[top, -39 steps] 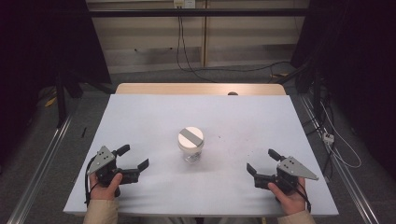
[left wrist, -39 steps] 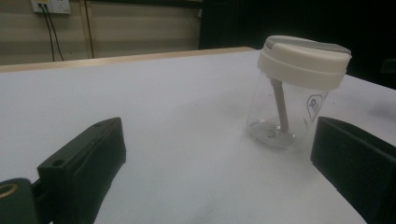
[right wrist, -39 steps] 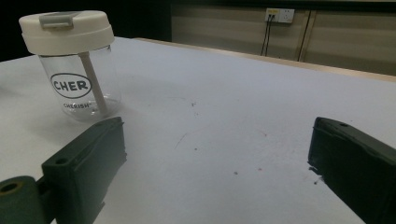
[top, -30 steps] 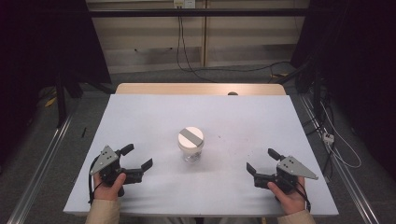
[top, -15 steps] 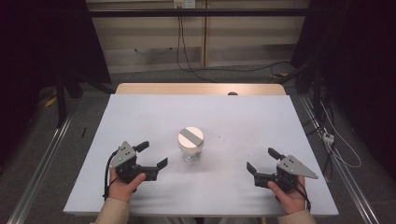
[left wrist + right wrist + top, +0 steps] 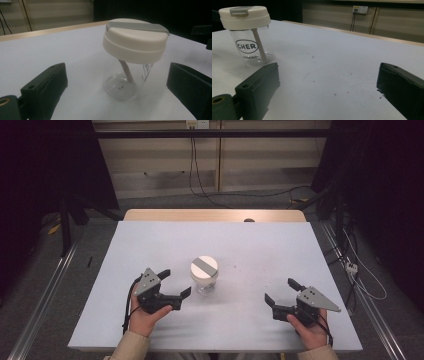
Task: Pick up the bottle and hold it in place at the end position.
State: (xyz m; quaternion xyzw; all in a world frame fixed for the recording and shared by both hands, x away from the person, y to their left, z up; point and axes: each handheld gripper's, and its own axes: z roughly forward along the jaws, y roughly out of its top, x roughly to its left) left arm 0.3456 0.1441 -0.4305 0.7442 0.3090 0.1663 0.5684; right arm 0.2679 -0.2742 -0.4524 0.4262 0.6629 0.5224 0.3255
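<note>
The lidded cup (image 6: 204, 275) stood mid-bench (image 6: 240, 250). The left tongs (image 6: 172, 284), wide open and empty, sat just beside it (reaching step); next they needed to straddle its clear body and close. The right tongs (image 6: 280, 292) rested open, well apart.

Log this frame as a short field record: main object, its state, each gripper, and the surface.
object: clear cup with cream lid, grey flap on top
contents: straw inside, no liquid visible
pose: upright, mid-table
left gripper: open, jaws either side of the cup, not touching
right gripper: open, apart from the cup, low over the table
surface: white table, a few small specks
</note>
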